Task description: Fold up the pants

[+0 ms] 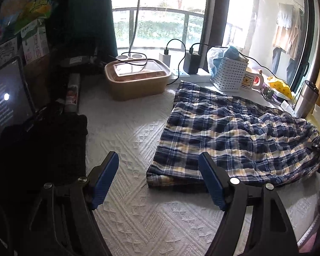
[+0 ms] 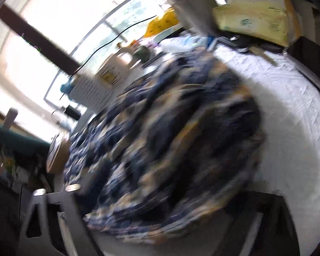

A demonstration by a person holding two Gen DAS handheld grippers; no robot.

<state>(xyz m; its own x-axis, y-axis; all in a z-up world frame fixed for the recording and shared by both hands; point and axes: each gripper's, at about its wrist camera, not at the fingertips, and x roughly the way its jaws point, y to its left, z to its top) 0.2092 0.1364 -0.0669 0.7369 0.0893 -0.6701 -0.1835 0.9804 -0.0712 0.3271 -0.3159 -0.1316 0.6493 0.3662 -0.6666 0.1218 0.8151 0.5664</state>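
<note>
Blue, white and yellow plaid pants (image 1: 234, 132) lie crumpled on a white quilted cover (image 1: 138, 213), with one flat hem edge near me. My left gripper (image 1: 157, 162) hovers open just left of that edge; its blue pads (image 1: 105, 181) have nothing between them. In the right wrist view everything is blurred. The pants (image 2: 170, 128) bulge up and fill the space between the arms of my right gripper (image 2: 160, 192), hiding its fingertips. I cannot tell whether its pads press on the cloth. A dark part of that gripper (image 1: 319, 147) shows at the pants' right end.
A brown lidded container (image 1: 136, 81), a white perforated basket (image 1: 230, 74), a mug (image 1: 250, 81) and a steel flask (image 1: 307, 98) line the window side. A tablet (image 1: 8, 104) and a black cloth (image 1: 42, 149) sit at the left. Charger cables run along the sill.
</note>
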